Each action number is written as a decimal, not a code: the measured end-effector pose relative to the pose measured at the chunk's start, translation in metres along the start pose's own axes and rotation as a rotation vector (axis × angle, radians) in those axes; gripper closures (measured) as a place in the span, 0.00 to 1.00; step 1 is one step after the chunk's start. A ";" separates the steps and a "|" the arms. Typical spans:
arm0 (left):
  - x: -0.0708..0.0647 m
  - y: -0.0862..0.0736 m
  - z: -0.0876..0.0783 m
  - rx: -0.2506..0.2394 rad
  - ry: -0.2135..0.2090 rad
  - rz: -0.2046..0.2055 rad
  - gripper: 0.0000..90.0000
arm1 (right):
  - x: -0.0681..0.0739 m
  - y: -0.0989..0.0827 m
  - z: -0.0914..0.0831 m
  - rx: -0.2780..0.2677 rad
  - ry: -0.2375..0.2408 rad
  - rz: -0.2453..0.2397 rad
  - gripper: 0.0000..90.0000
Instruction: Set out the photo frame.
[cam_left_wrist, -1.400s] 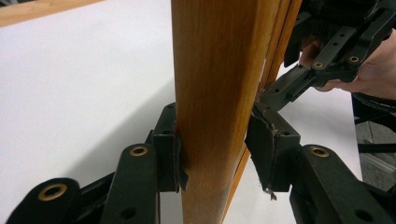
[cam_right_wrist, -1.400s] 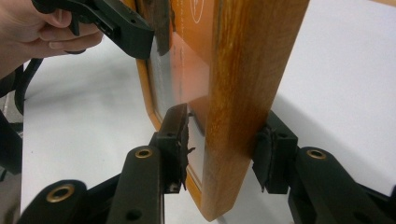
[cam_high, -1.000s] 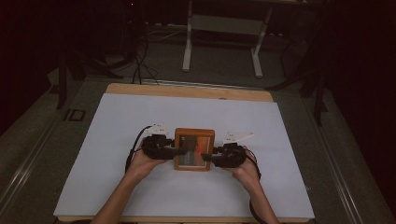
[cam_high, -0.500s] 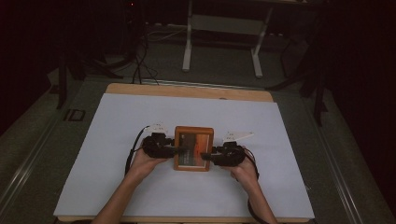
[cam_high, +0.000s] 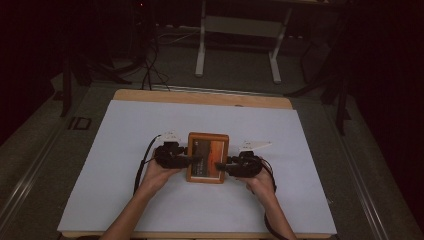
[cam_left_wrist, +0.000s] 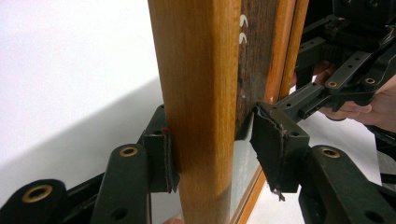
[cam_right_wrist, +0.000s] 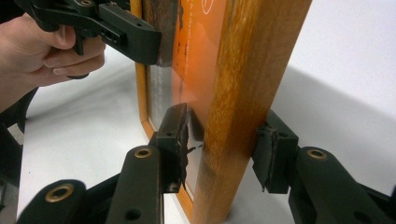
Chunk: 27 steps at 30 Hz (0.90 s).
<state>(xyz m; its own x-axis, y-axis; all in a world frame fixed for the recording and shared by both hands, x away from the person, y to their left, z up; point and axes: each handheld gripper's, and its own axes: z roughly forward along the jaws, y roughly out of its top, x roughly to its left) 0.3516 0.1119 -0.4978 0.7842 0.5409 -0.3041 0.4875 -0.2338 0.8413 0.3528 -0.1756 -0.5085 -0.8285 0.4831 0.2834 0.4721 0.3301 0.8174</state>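
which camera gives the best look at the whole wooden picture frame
The high view: the wooden picture frame shows complete, flat on the white table. The left gripper view and right gripper view each show one side rail close up.

From my remote seat, a white sheet covers the wooden table at frame centre. Beyond it, top centre, a pale metal stand sits on dim grey floor; cables trail upper left.

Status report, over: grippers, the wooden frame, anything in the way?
Left gripper jaws just been opening, wooden frame rail between them. Right gripper astride opposite rail, grip unclear. Nothing else near on table.
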 end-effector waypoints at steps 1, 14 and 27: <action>0.000 0.000 0.000 0.000 0.000 0.000 0.58 | 0.000 0.000 0.000 0.000 0.002 0.003 0.66; -0.001 0.000 0.001 0.029 0.034 0.005 0.52 | 0.002 0.000 -0.001 0.026 -0.008 -0.025 0.66; 0.000 0.000 -0.006 0.016 0.025 -0.005 0.49 | 0.002 0.003 -0.006 0.019 -0.011 -0.039 0.55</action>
<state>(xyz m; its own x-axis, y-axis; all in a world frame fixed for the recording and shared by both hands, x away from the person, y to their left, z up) 0.3497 0.1164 -0.4950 0.7722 0.5620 -0.2964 0.4973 -0.2442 0.8325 0.3506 -0.1787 -0.5026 -0.8428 0.4788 0.2459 0.4456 0.3641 0.8178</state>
